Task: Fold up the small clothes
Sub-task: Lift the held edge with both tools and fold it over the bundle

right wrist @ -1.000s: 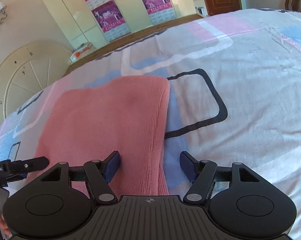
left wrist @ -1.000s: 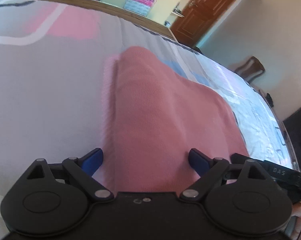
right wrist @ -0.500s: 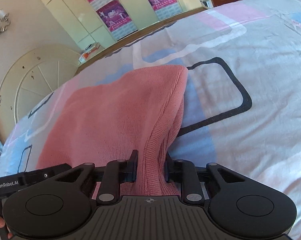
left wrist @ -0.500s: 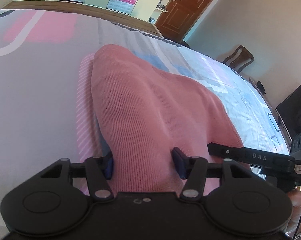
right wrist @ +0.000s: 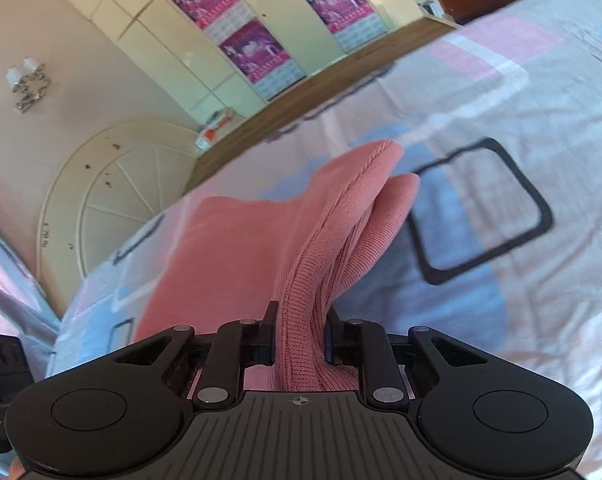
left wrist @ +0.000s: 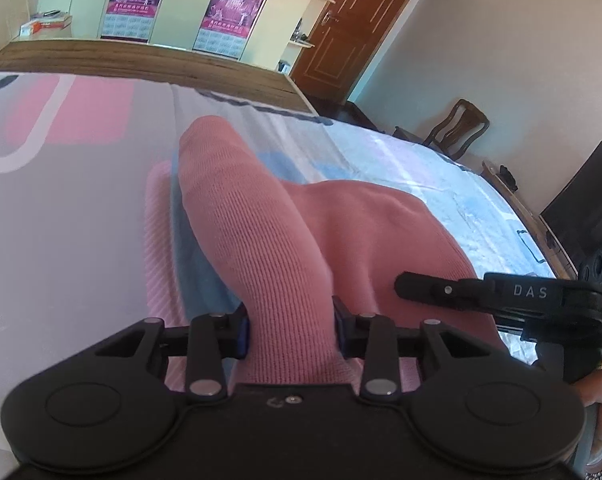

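A pink knit garment point(left wrist: 261, 232) lies on a bed with a patterned sheet point(left wrist: 61, 208). My left gripper point(left wrist: 291, 330) is shut on the garment's near left edge and holds it raised off the sheet. My right gripper point(right wrist: 299, 334) is shut on the garment point(right wrist: 237, 248) at its near right edge, which hangs in a lifted fold with the far corner still on the sheet point(right wrist: 521, 272). The right gripper's body shows in the left wrist view point(left wrist: 501, 292) beside the cloth.
A wooden footboard point(left wrist: 141, 60) and cream wardrobes with posters point(right wrist: 261, 40) stand behind the bed. A brown door point(left wrist: 349, 28), a chair point(left wrist: 457, 128) and a dark screen point(left wrist: 589, 200) are on the right. A round headboard point(right wrist: 113, 192) is at left.
Both grippers closed on the garment's near edge, then lifted it, so the cloth now rises in folds off the sheet.
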Demonstrator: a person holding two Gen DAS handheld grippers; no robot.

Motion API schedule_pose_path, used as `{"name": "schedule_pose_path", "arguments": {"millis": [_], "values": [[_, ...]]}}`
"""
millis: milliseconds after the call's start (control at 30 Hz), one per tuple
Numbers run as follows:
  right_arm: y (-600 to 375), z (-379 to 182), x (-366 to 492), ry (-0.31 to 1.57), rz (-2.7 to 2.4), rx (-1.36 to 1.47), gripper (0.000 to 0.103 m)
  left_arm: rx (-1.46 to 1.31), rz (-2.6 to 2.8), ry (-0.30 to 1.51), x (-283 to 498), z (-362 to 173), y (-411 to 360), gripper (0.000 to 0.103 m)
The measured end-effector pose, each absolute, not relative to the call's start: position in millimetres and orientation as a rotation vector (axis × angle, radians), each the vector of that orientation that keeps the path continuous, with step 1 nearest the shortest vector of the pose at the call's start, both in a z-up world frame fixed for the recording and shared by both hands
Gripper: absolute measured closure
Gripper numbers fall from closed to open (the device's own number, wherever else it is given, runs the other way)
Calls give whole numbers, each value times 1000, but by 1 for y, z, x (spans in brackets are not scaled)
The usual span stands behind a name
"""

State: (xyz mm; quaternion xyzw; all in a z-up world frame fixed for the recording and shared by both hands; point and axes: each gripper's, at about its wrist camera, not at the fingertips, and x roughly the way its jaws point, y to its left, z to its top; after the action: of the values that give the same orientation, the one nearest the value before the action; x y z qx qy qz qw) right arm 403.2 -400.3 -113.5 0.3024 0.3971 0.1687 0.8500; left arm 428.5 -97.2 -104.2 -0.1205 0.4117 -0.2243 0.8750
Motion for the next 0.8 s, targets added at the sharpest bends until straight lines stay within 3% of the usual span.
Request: {"name": "schedule_pose_path", "arguments": {"millis": [400, 800], "values": [[-304, -71, 391, 788, 474, 615, 83, -274, -450, 767, 405, -65, -30, 68], [-111, -54, 396, 760, 539, 600, 83, -308, -389, 709, 395, -50, 157, 68]]}}
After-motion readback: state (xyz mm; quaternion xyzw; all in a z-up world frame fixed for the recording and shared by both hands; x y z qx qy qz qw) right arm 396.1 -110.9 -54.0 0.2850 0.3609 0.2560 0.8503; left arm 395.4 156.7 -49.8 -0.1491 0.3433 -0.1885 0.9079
